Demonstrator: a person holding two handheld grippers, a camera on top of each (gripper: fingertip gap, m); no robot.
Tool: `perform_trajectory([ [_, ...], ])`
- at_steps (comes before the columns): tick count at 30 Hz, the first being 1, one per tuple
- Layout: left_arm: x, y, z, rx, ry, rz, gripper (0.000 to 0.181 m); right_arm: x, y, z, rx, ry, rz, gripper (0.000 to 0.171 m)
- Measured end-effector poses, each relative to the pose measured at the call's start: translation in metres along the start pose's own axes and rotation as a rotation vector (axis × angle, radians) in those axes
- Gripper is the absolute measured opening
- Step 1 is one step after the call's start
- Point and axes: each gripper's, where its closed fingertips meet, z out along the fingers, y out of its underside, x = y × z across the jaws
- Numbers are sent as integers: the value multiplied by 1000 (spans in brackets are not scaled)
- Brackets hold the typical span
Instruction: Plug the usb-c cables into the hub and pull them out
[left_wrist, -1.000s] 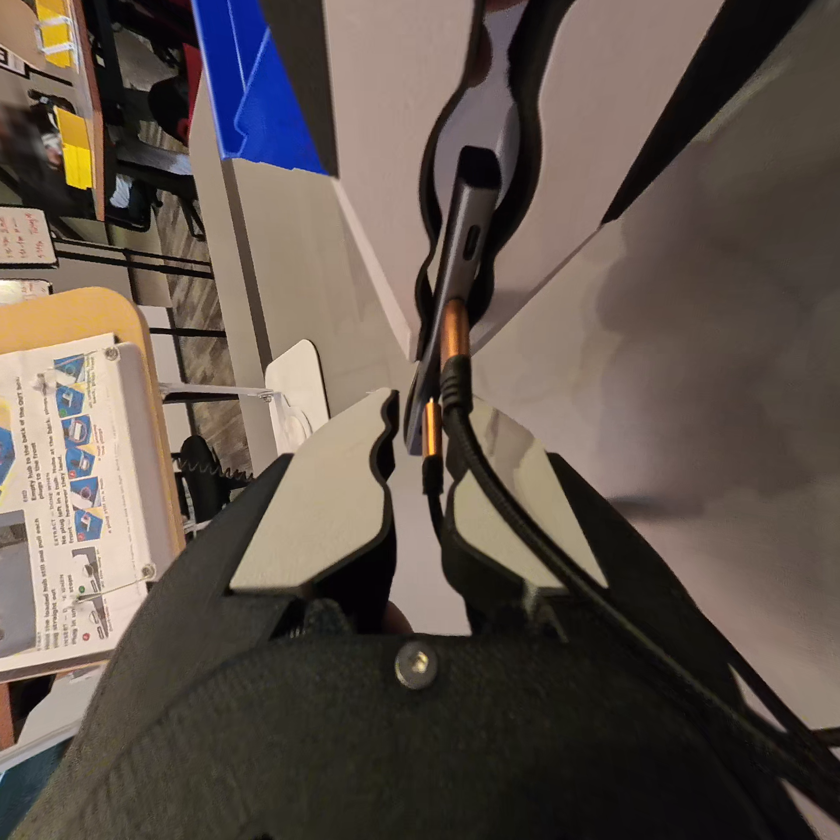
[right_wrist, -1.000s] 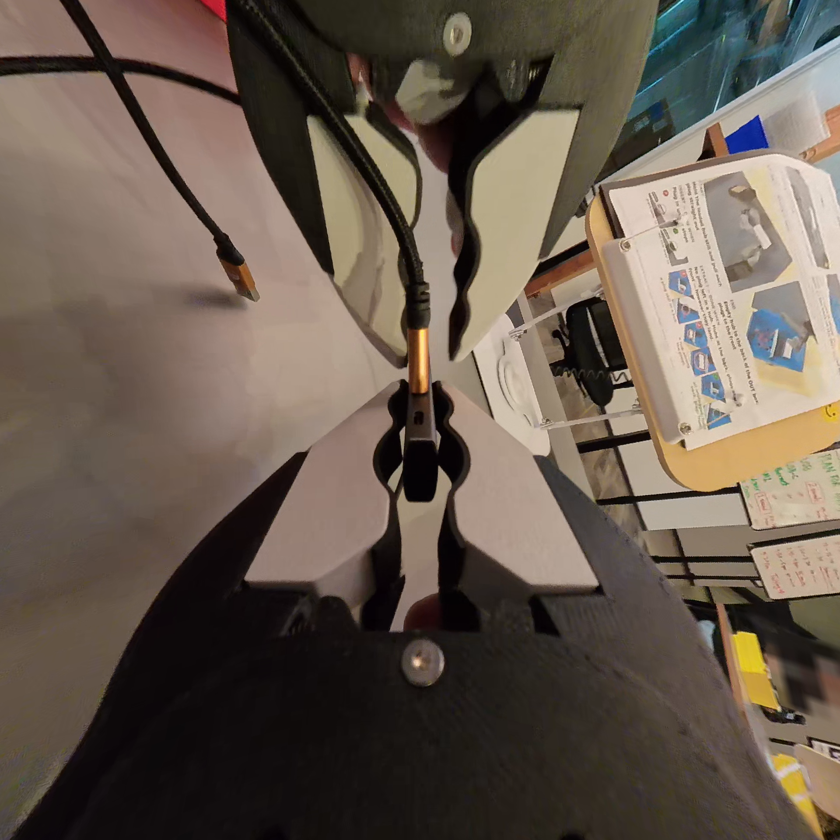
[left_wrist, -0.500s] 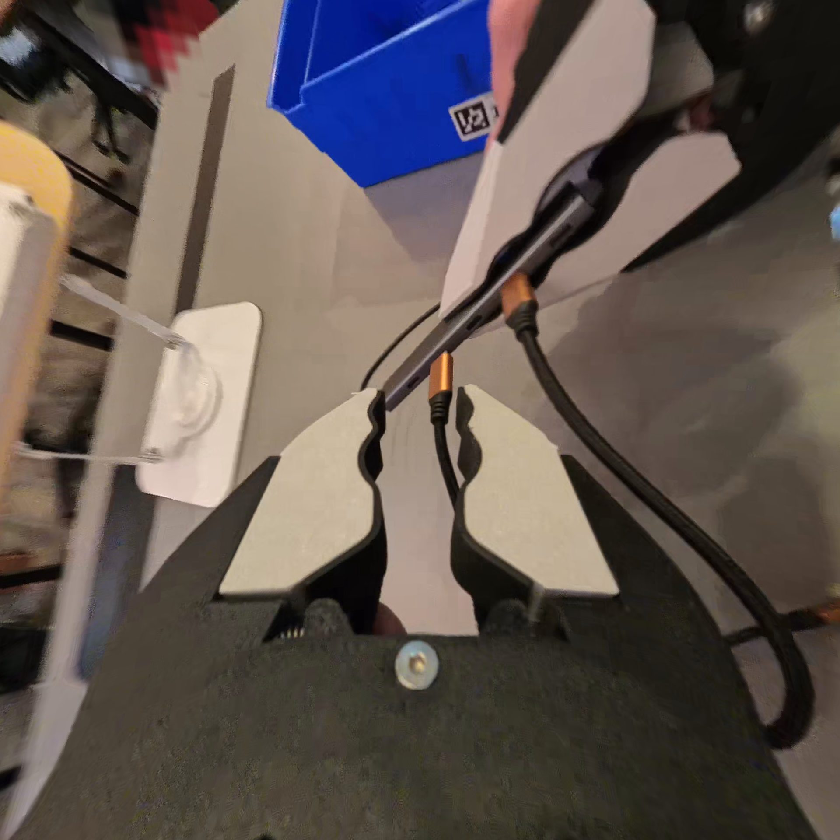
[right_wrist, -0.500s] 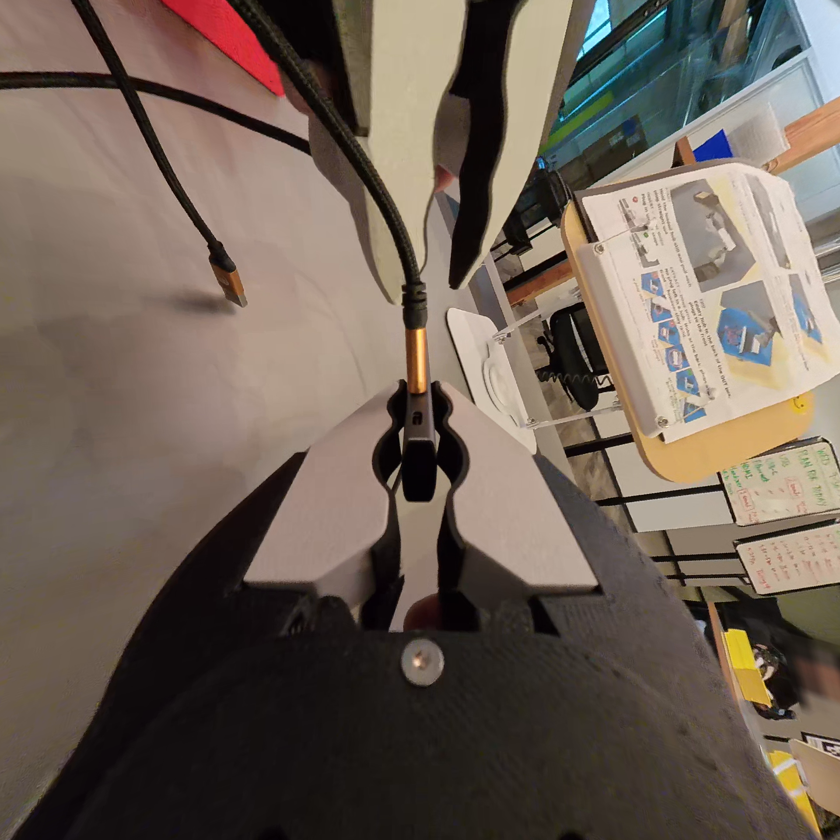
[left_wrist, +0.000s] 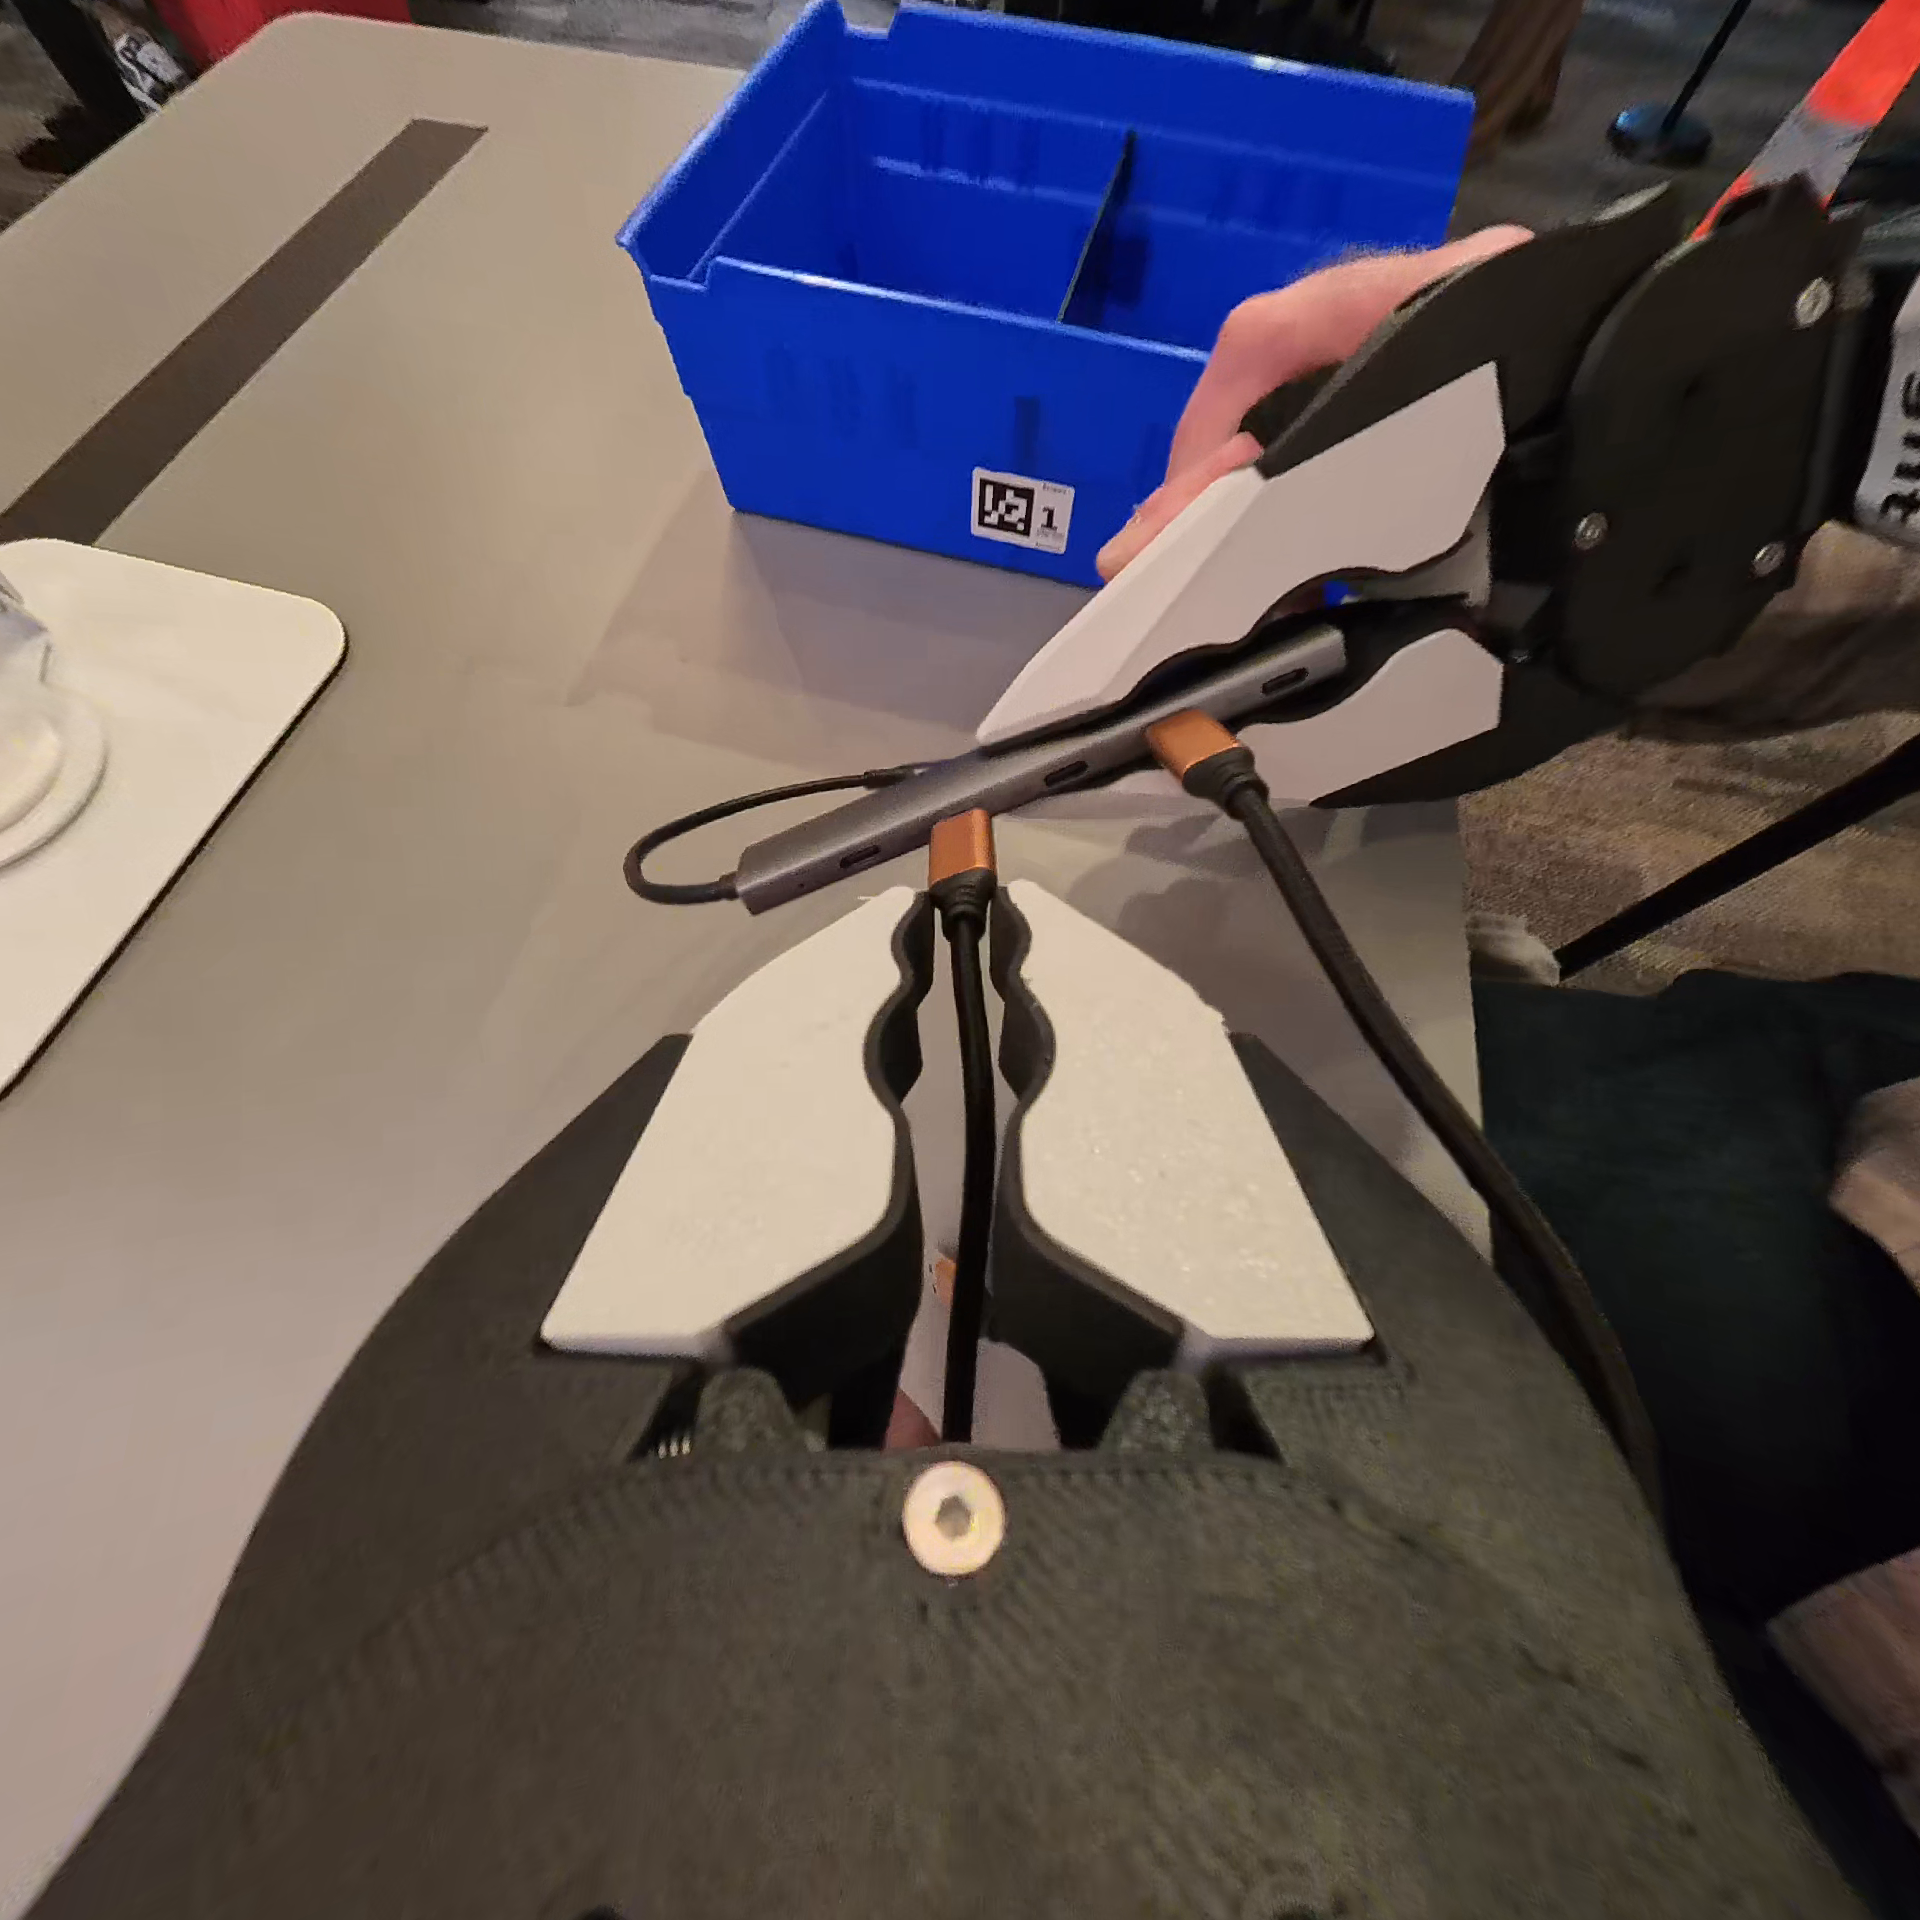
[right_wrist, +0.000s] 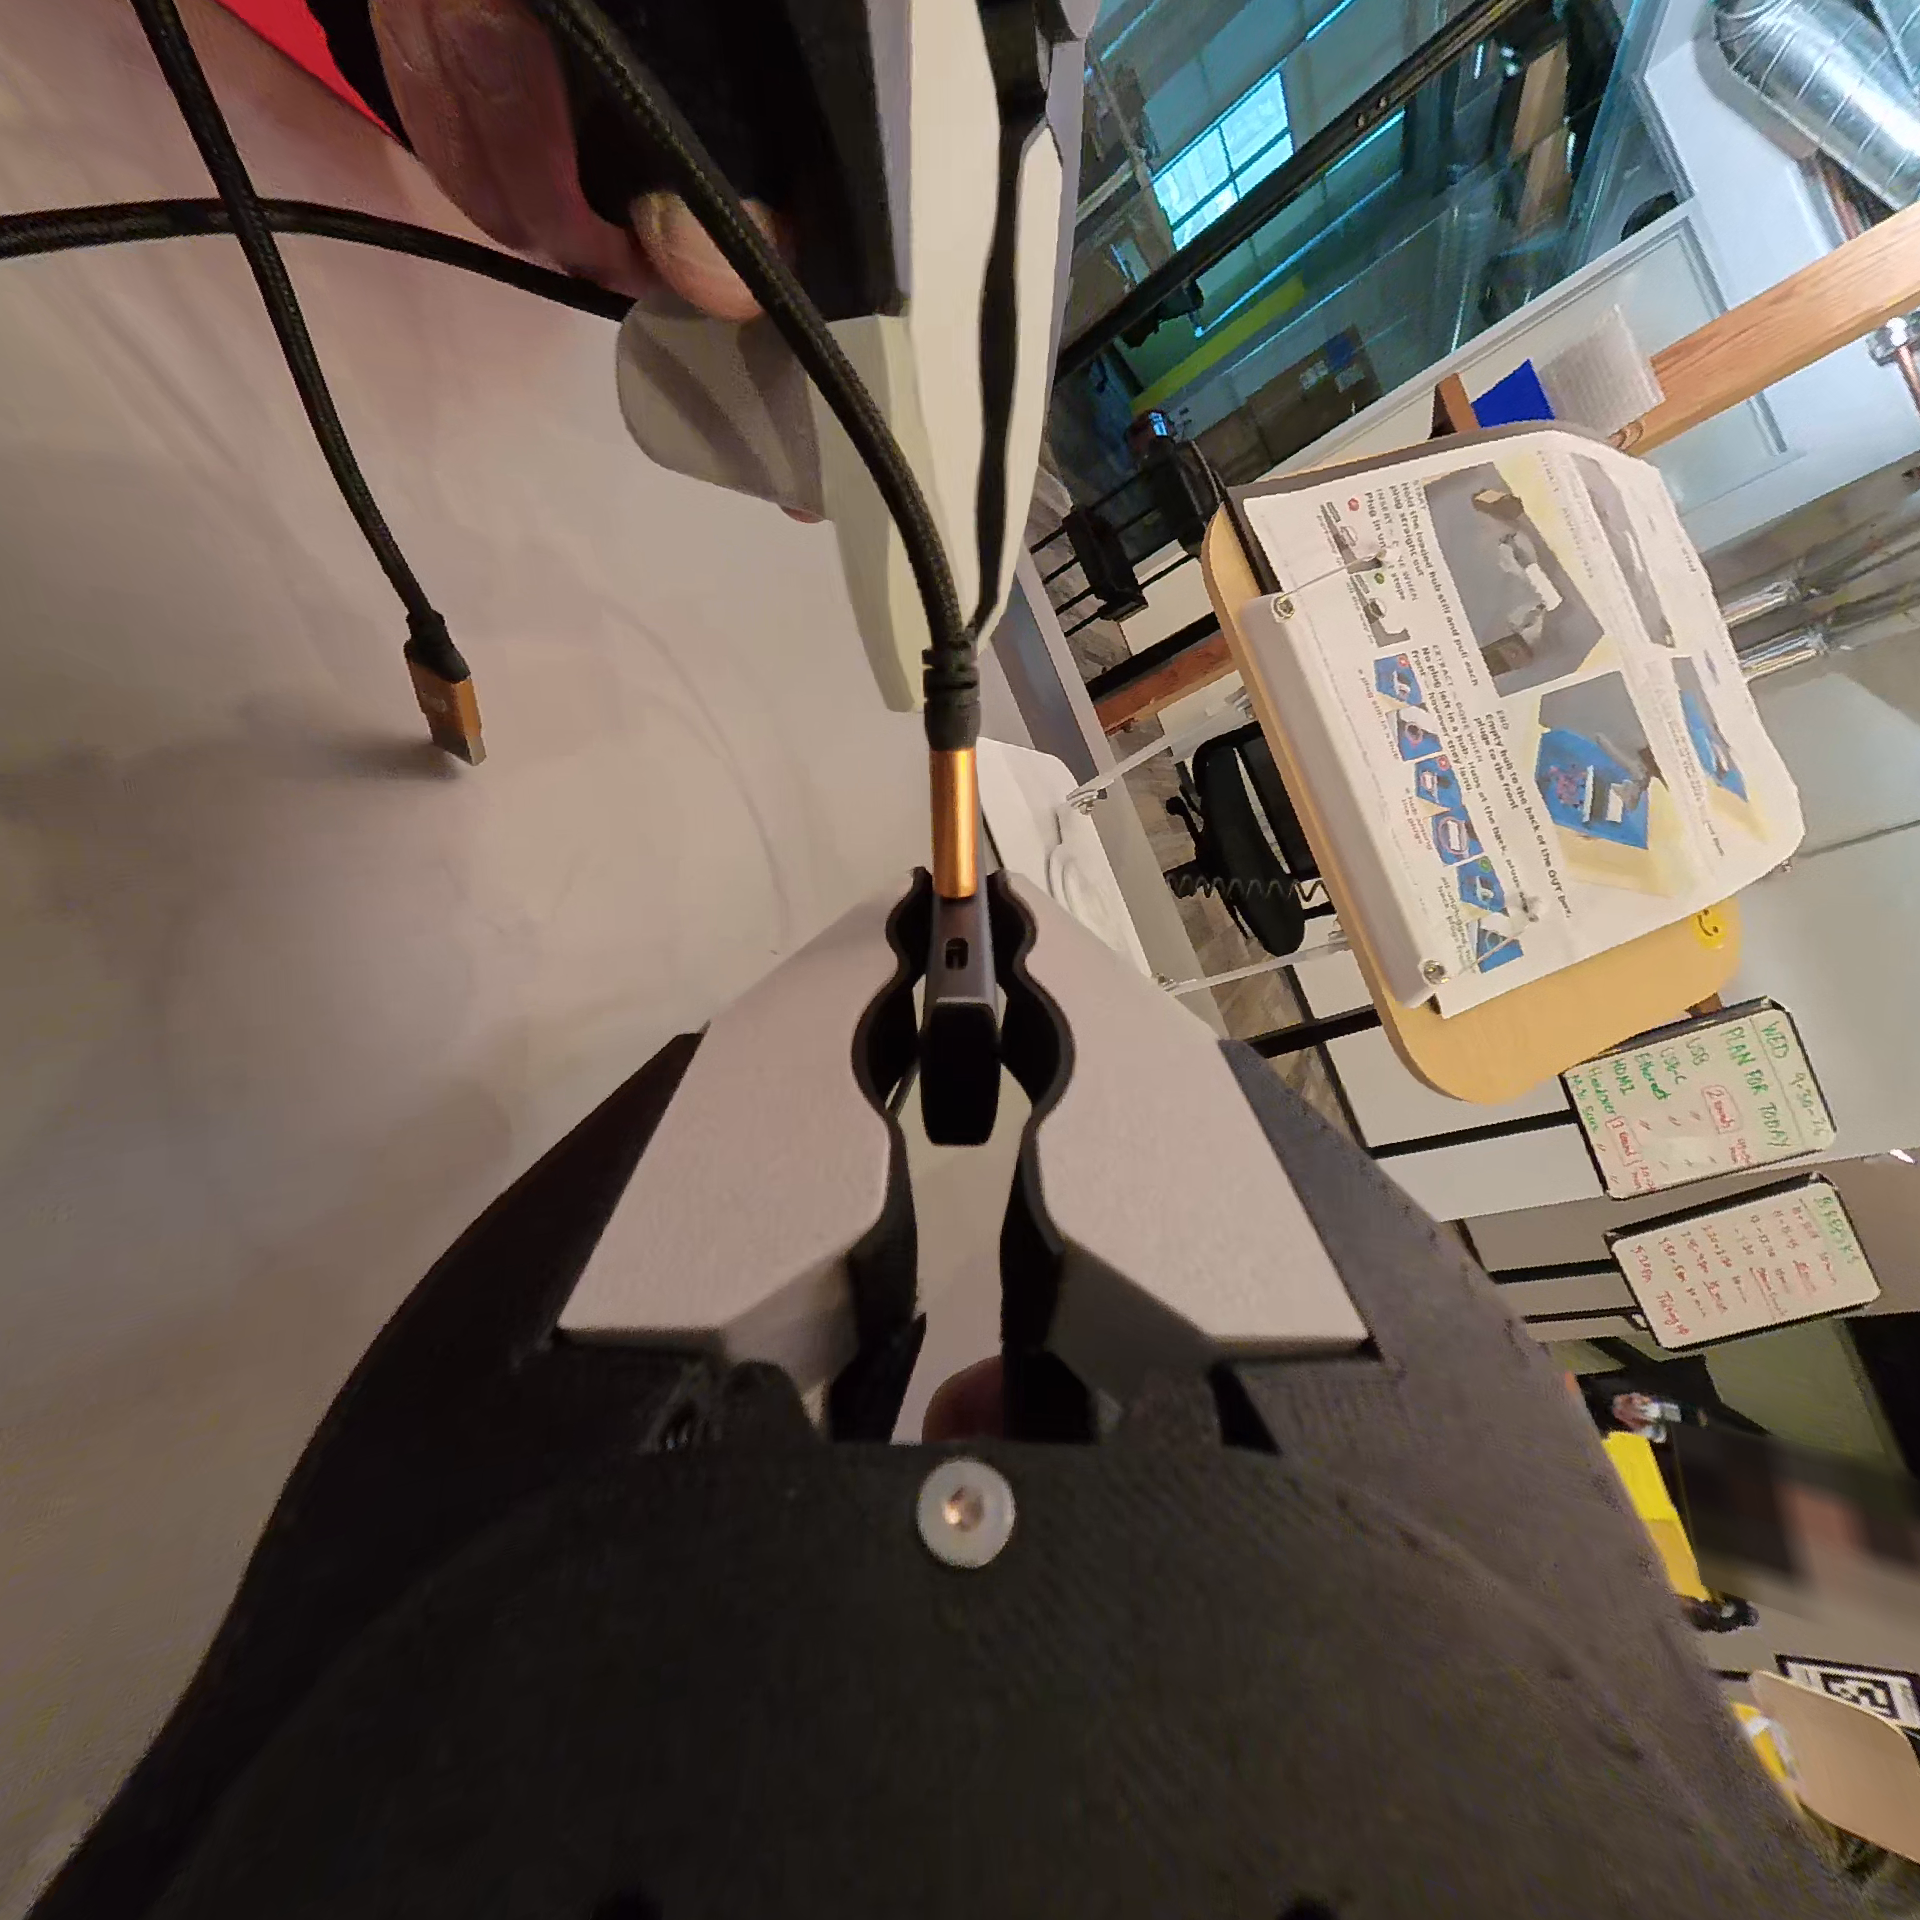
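Step in hand, by my reading: plugging or unplugging at grey USB-C hub (left_wrist: 1049, 774), held off table (left_wrist: 436, 727), near blue bin (left_wrist: 935, 416).

Right gripper (left_wrist: 1039, 717) clamping hub's right end.

Left gripper (left_wrist: 961, 904) jaws narrow, straddling thin black cable (left_wrist: 971, 1122); grip uncertain.

Copper plug (left_wrist: 961, 847) sitting at hub's near edge; second copper plug (left_wrist: 1195, 743) seated further right.

Third plug (right_wrist: 447, 707) lying loose on table.

Next: straight push or pull along port axis.

My feeds are dim and warm, with soft shadows pooling on the table (left_wrist: 416, 727) beside the blue bin (left_wrist: 935, 343). Edges bow from the wide lens, and beyond the bin everything smears, while daylit windows (right_wrist: 1226, 156) glare.
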Motion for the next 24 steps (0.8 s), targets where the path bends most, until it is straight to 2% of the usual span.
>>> perform_trajectory([
  [7, 5, -12, -5, 32, 31, -13, 9, 5, -7, -7, 33, 26, 6, 7],
  [17, 8, -13, -5, 12, -51, 103, 8, 10, -11, -11, 39, 23, 50, 7],
  [24, 9, -15, -6, 13, -32, 136, 8, 9, -16, -14, 58, 6, 52, 7],
])
